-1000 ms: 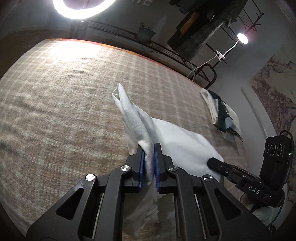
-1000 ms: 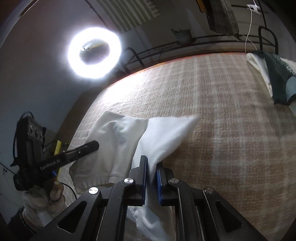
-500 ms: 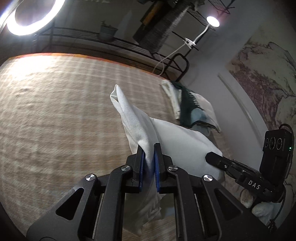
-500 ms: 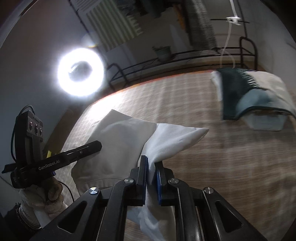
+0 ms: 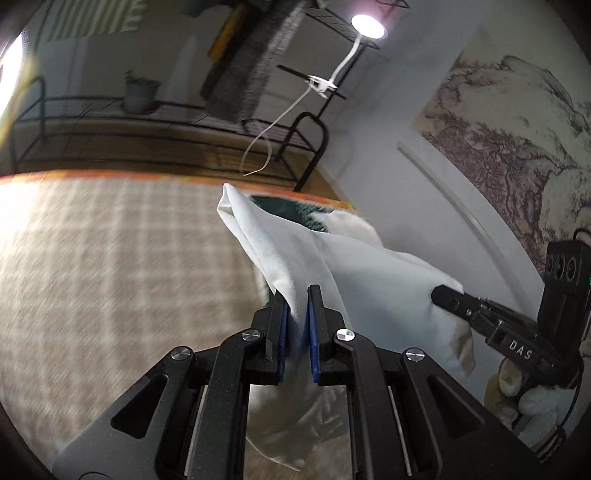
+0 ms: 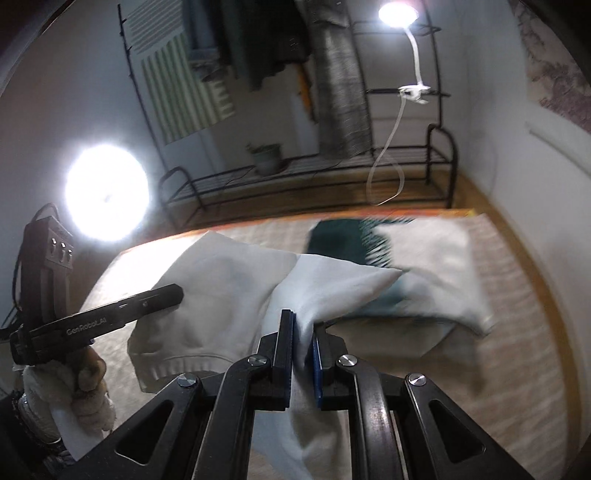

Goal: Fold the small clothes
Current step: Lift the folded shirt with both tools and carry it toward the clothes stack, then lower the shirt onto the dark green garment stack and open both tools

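Note:
A white garment (image 5: 369, 280) hangs in the air between both grippers, above a beige checked bedspread (image 5: 110, 258). My left gripper (image 5: 296, 295) is shut on one bunched edge of it, and a pointed fold sticks up past the fingers. My right gripper (image 6: 302, 321) is shut on the other edge of the white garment (image 6: 221, 288), whose ribbed hem droops at lower left. Each view shows the other gripper from the side: the right gripper (image 5: 443, 295) in a gloved hand (image 5: 524, 391), the left gripper (image 6: 173, 295) likewise.
A pile of folded clothes (image 6: 424, 273), dark green over white, lies at the bed's far right corner. Behind the bed stands a black metal rack (image 6: 314, 173) with a potted plant (image 6: 266, 157). A ring light (image 6: 107, 192) and a clip lamp (image 6: 399, 14) glare.
Both grippers have risen and swung right across the bed with the garment still held. The folded pile, formerly far off, now sits close behind the garment.

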`<move>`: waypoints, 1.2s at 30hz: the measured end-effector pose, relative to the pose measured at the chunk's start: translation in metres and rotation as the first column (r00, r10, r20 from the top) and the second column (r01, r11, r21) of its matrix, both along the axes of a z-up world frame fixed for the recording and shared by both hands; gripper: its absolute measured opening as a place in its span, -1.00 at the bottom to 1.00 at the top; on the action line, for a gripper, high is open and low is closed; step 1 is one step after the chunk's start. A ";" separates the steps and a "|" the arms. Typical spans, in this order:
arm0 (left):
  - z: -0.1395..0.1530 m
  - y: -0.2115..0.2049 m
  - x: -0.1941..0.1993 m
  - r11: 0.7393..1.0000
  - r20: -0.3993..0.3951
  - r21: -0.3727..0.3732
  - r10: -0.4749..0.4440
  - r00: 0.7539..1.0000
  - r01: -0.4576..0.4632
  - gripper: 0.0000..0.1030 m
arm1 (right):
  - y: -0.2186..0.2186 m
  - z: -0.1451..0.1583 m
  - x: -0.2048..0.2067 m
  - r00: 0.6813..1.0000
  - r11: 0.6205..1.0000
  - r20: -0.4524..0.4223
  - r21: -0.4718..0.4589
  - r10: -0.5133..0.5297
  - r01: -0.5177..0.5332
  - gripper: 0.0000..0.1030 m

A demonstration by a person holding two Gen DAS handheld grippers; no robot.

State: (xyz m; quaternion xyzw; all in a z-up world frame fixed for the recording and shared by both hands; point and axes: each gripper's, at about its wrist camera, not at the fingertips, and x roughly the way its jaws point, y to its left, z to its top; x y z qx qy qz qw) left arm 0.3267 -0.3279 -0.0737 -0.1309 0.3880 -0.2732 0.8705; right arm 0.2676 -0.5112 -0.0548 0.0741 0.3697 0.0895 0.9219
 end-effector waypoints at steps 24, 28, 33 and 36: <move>-0.061 -0.116 0.127 0.990 0.058 0.132 0.037 0.998 -0.045 -0.85 | -0.130 -0.042 0.146 0.992 0.993 0.078 -0.060 -0.097 0.102 -0.88; -0.076 -0.109 0.133 0.984 0.000 0.166 0.060 0.998 -0.059 -0.78 | -0.147 -0.065 0.154 0.990 0.990 -0.008 -0.026 -0.139 0.138 -0.74; -0.075 -0.100 0.124 0.972 0.030 0.213 0.093 0.995 -0.097 -0.52 | -0.159 -0.075 0.155 0.966 0.961 -0.071 -0.147 -0.249 0.236 -0.38; -0.075 -0.094 0.118 0.978 0.010 0.189 0.090 0.996 -0.090 -0.52 | -0.160 -0.077 0.151 0.964 0.961 -0.092 -0.146 -0.251 0.236 -0.35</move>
